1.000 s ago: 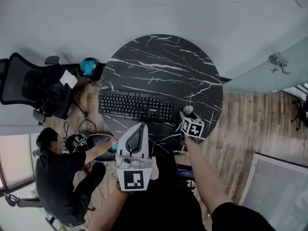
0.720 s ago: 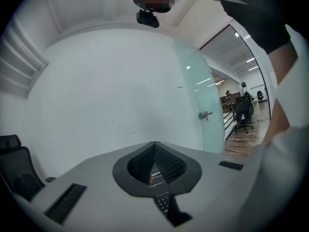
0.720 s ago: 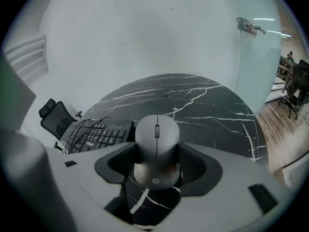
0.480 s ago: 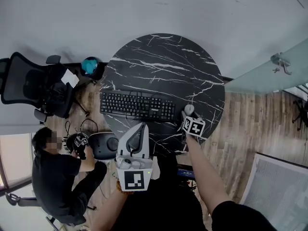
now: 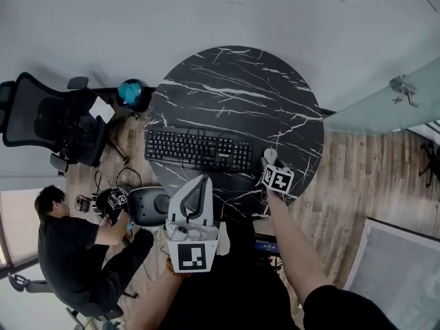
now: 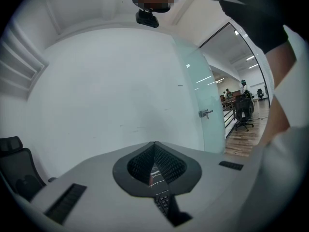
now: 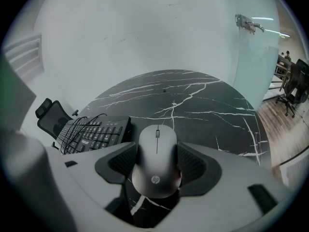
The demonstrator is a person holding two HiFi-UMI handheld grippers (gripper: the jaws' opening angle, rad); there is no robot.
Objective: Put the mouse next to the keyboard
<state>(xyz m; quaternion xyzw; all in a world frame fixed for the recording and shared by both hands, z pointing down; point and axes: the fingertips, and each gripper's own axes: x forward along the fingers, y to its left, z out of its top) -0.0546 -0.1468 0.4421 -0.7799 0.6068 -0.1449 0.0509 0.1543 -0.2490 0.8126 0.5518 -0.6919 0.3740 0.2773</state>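
mouse (image 7: 157, 161) gripped between right gripper (image 7: 157, 151) jaws, lower centre, just right of keyboard (image 7: 94, 132) on bench (image 5: 234, 88) | left gripper (image 6: 154, 161) jaws closed, empty, at bench's near edge | cable (image 7: 72, 124) lies across keyboard's left end

The table (image 5: 234, 88) looks like black marble, smooth, with white veins and a faint sheen. The mouse (image 7: 155, 161) is matt grey plastic, the keyboard (image 5: 199, 150) matt black plastic. The floor (image 5: 357, 170) is wood planks.

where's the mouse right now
In the right gripper view the mouse is gripped between the right tool's jaws, just right of the keyboard's right end, near the marble table's near-right edge.
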